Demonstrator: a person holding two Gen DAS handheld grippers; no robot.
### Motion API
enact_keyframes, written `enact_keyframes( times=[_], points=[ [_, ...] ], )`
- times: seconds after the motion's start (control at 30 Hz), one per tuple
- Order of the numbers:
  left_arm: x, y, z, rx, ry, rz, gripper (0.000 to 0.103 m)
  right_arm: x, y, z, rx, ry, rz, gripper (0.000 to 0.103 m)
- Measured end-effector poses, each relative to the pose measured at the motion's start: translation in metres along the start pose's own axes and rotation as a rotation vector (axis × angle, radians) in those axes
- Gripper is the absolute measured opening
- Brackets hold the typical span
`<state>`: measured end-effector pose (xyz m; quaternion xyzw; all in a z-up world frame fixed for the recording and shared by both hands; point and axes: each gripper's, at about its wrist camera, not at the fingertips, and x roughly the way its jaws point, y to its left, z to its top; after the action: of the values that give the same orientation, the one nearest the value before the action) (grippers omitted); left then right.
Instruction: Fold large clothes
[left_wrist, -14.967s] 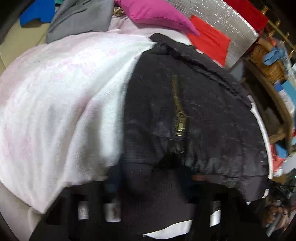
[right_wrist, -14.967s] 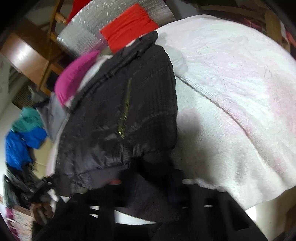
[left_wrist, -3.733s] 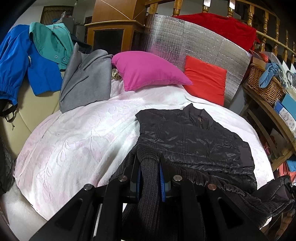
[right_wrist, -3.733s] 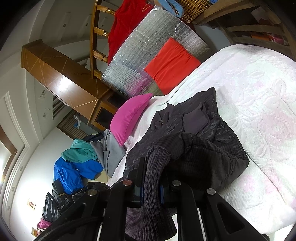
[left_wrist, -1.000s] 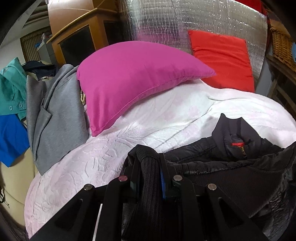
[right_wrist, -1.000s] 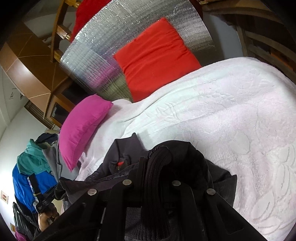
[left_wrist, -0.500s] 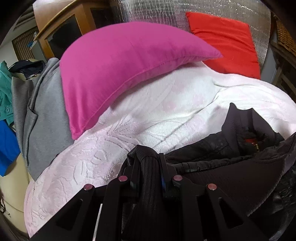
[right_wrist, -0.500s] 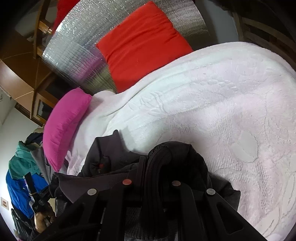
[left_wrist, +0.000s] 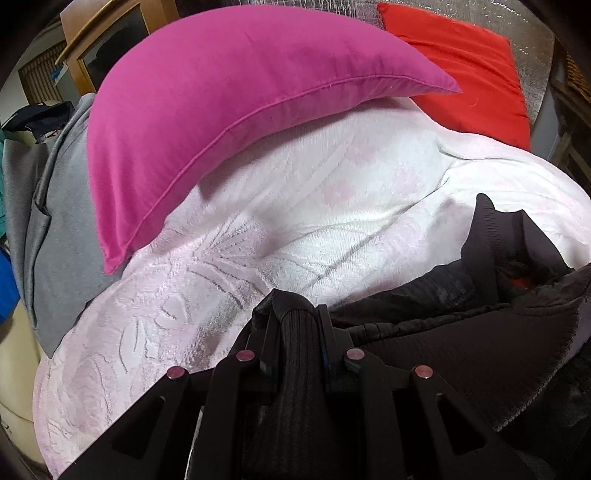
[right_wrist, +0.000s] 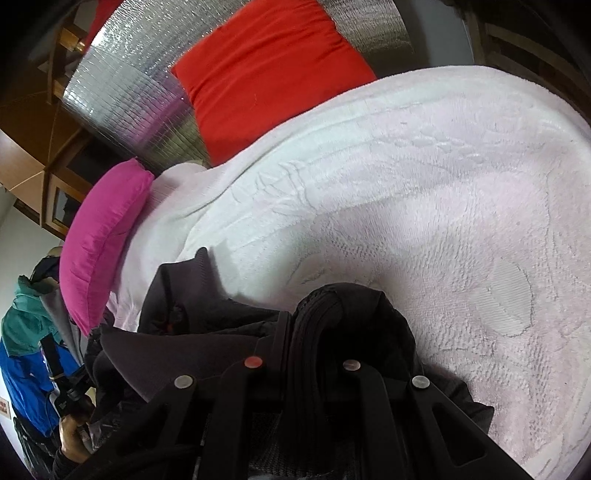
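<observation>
A black quilted jacket lies on a bed with a white and pink bedspread. My left gripper is shut on the jacket's ribbed hem and holds it low over the bedspread near the jacket's collar. My right gripper is shut on the other end of the ribbed hem, with the collar to its left. The folded-over jacket hangs between the two grippers. The fingertips are wrapped in fabric.
A magenta pillow and a red pillow lie at the head of the bed against a silver quilted board. A grey garment lies at the left. Blue and teal clothes hang beyond the bed.
Both grippers have carried the hem forward and down toward the collar and pillows. The jacket is doubled over itself.
</observation>
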<state>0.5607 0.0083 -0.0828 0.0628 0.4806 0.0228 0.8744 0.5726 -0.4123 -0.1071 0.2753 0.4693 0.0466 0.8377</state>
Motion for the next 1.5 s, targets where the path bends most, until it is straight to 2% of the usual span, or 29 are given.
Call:
enact_keyframes(
  times=[0.8,0.9,0.97,1.0,1.07,1.1,1.13,1.17,1.27,1.33,1.4,1.5],
  points=[
    [0.023,-0.006,0.002,0.016,0.036,0.036,0.02,0.013,-0.005,0.004,0.048,0.046,-0.017,0.012],
    [0.016,0.002,0.003,-0.025,0.025,0.006,0.023,0.009,-0.008,0.006,0.091,0.051,0.015,0.015],
    [0.005,0.015,0.006,-0.093,0.0,-0.068,0.027,0.0,-0.01,0.007,0.126,0.037,0.062,0.019],
    [0.001,0.02,0.007,-0.118,-0.007,-0.098,0.031,-0.003,-0.01,0.007,0.136,0.033,0.085,0.026],
    [-0.013,0.036,0.011,-0.192,-0.045,-0.181,0.047,-0.011,-0.009,0.006,0.14,0.014,0.132,0.043],
    [-0.02,0.041,0.012,-0.21,-0.072,-0.187,0.05,-0.017,-0.008,0.007,0.139,0.0,0.167,0.059],
    [-0.031,0.048,0.014,-0.234,-0.123,-0.181,0.059,-0.021,-0.006,0.007,0.135,-0.016,0.184,0.076],
    [-0.039,0.052,0.016,-0.245,-0.154,-0.173,0.069,-0.029,-0.003,0.009,0.124,-0.052,0.179,0.081],
    [-0.053,0.064,0.018,-0.254,-0.225,-0.171,0.074,-0.047,-0.005,0.015,0.124,-0.133,0.2,0.083],
    [-0.048,0.063,0.017,-0.213,-0.212,-0.173,0.075,-0.052,-0.003,0.017,0.093,-0.158,0.143,0.083],
    [-0.036,0.058,0.014,-0.162,-0.18,-0.167,0.075,-0.046,-0.001,0.017,0.034,-0.132,0.093,0.083],
    [-0.009,0.046,0.008,-0.081,-0.12,-0.161,0.075,-0.025,0.0,0.013,-0.09,-0.077,-0.027,0.083]
  ],
)
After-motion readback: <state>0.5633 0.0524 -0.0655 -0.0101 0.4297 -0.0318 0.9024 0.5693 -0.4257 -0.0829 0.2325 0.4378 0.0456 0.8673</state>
